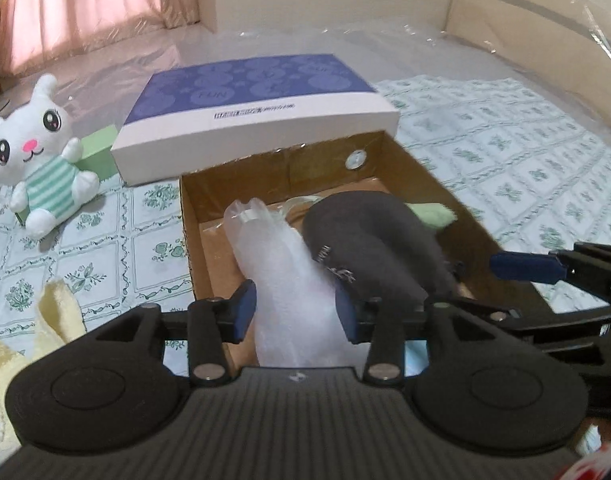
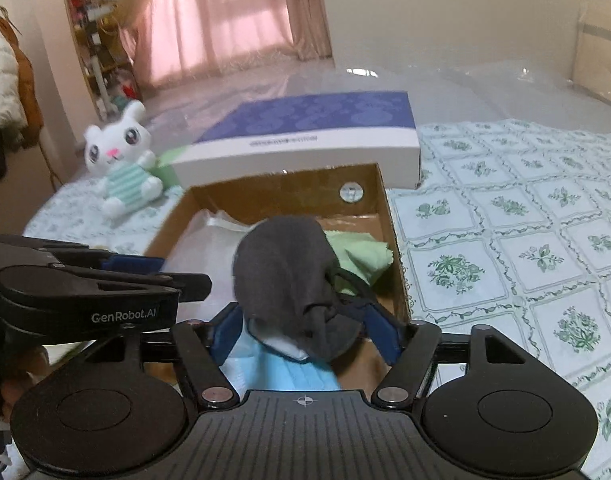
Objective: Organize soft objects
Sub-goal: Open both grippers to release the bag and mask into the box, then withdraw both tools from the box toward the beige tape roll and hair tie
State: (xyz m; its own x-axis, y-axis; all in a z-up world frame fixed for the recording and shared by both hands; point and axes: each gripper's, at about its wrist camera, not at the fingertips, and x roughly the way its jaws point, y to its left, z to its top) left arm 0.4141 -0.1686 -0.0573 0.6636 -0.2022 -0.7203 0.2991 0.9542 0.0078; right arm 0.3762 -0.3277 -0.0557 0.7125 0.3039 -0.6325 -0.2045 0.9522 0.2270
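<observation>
An open cardboard box (image 1: 189,216) (image 2: 393,232) lies on the floral sheet. Inside it are a white foam wrap (image 1: 273,248) (image 2: 209,248), a dark grey face mask (image 1: 369,240) (image 2: 281,272), a green cloth (image 1: 429,214) (image 2: 357,256) and a light blue mask (image 2: 293,376). My left gripper (image 1: 296,312) hovers over the box's near end, open, with the foam wrap showing between its blue pads (image 1: 245,308). My right gripper (image 2: 305,332) is open too. The grey mask sits loose between its spread pads, a strap near the right pad (image 2: 379,332). Each gripper shows at the edge of the other's view.
A purple-and-white box lid (image 1: 257,116) (image 2: 305,136) rests behind the box. A white plush bunny (image 1: 41,152) (image 2: 121,160) sits at the left against a green block (image 1: 99,152). A pale yellow fabric (image 1: 53,312) lies near left. The floral sheet (image 1: 505,152) stretches right.
</observation>
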